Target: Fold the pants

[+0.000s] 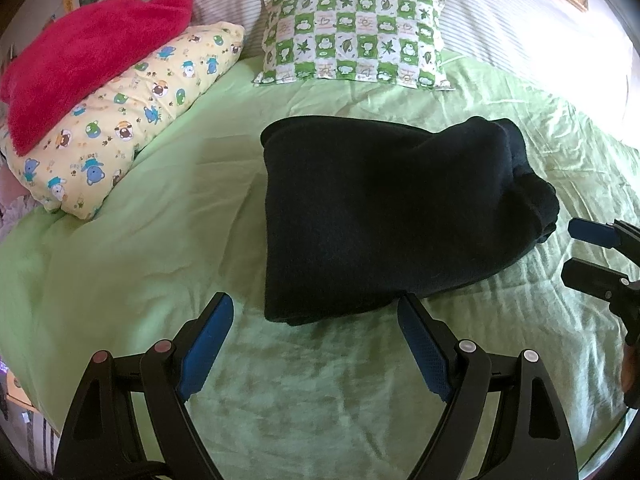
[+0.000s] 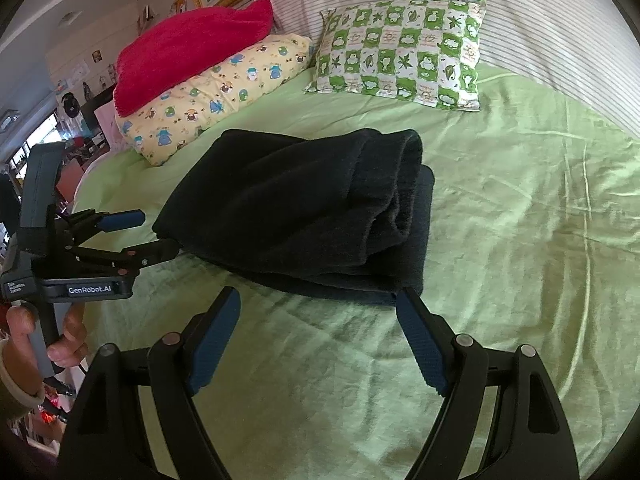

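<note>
Left wrist: pants (image 1: 384, 216) folded on bed (image 1: 120, 280); left gripper (image 1: 316, 344), right gripper (image 1: 576, 252) spread empty, likely finished.

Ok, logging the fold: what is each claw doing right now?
Left claw: open, holding nothing.
Right claw: open, holding nothing; pants lie folded.

Black tongs (image 1: 316, 304), blue pads (image 1: 206, 348).

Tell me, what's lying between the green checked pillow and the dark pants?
Nothing but bare green sheet between the checked pillow and the folded pants, seen in both wrist views.
</note>
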Available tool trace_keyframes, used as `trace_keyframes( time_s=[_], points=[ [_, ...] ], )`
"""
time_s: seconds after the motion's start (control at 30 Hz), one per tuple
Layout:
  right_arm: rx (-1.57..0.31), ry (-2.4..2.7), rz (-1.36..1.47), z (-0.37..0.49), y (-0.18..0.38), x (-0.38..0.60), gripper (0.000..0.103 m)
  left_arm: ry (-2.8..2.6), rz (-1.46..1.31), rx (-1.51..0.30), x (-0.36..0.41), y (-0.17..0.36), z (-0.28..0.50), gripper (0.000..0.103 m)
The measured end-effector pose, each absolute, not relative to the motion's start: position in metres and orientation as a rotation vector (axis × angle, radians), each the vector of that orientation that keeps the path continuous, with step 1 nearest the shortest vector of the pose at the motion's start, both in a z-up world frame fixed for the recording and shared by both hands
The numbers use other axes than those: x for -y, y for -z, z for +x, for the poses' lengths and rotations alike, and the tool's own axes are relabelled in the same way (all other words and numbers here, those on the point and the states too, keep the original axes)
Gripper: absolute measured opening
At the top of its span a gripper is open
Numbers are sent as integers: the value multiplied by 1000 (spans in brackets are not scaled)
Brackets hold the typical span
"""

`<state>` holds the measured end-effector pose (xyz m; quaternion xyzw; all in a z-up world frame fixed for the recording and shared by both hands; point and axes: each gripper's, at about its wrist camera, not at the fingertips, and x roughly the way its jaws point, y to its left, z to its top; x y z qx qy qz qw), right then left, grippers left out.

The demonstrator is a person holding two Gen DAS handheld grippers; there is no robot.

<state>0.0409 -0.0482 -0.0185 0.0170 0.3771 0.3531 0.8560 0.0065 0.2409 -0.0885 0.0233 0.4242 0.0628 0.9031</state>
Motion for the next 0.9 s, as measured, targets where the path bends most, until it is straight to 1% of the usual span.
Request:
trace_keyframes(
  time_s=[0.3, 0.4, 0.67, 0.87, 0.9],
  points=[
    [-794, -713, 42, 45, 19, 59, 81, -94, -19, -882, -244, 86, 9, 85],
    [-786, -710, 44, 47, 18, 61, 81, -95, -35, -858, -244, 82, 9, 84],
    [-784, -710, 71, 53, 19, 63, 81, -103, 12, -825, -233, 71, 13, 84],
    [-764, -707, 105, 54, 16, 65, 81, -88, 17, -833, -223, 66, 21, 85],
    [-757, -708, 114, 54, 15, 66, 83, -84, 20, -838, -221, 66, 23, 85]
  ],
)
